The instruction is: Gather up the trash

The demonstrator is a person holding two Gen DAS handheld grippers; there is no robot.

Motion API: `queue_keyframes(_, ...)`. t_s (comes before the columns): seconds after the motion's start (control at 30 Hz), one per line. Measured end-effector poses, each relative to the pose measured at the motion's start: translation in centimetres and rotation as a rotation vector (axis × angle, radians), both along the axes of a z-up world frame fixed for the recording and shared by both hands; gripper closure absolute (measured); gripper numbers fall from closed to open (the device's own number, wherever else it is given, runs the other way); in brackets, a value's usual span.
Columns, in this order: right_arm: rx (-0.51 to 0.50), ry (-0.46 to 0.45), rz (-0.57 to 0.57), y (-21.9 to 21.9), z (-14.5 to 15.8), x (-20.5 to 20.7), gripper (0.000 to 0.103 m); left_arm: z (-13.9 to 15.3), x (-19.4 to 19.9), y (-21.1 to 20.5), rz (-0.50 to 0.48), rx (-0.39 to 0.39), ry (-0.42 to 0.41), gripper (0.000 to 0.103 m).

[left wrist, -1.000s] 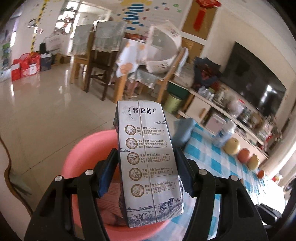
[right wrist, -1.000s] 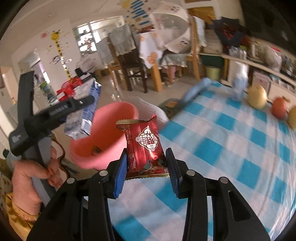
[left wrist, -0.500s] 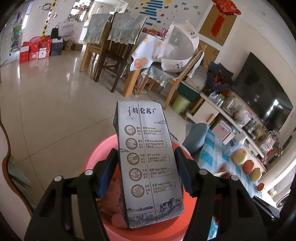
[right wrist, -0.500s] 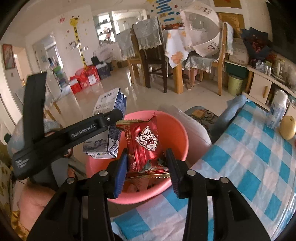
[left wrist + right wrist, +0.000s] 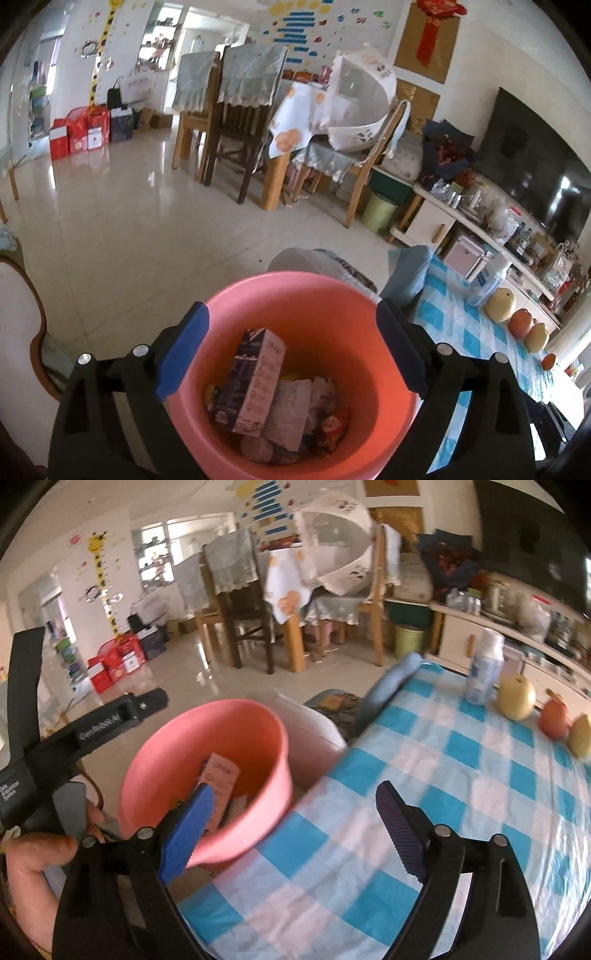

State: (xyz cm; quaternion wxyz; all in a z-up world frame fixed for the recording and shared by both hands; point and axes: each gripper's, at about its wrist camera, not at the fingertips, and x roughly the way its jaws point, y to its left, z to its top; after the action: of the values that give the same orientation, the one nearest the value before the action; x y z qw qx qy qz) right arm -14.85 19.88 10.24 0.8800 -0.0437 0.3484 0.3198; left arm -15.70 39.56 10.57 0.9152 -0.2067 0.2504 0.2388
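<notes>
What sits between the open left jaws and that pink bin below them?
Nothing visible does. The left gripper is open and empty, right above the pink bin, whose mouth is uncovered. Inside lies the carton among wrappers.

Left wrist view looks steeply down, close, into pink bin (image 5: pixel 295 295); right wrist view faces checked table (image 5: pixel 461 775) edge. Both share bin, table
</notes>
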Motion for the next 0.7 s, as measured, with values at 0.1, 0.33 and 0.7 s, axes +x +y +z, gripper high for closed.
queue_keyframes(0.1,-0.001,0.0,-0.038,-1.9,-0.1,-0.2,0.015,0.5,0.3,-1.6,-0.022,0.029,-0.015,0.01)
queue_keyframes(0.33,-0.019,-0.027,-0.117,-6.1,0.5,-1.4,0.015,2.0,0.5,-6.1,-0.082,0.129,-0.05,0.007)
queue_keyframes(0.7,-0.062,-0.112,-0.249,-12.6,2.3,-4.3,0.015,3.7,0.8,-12.8,-0.19,0.223,-0.075,0.004)
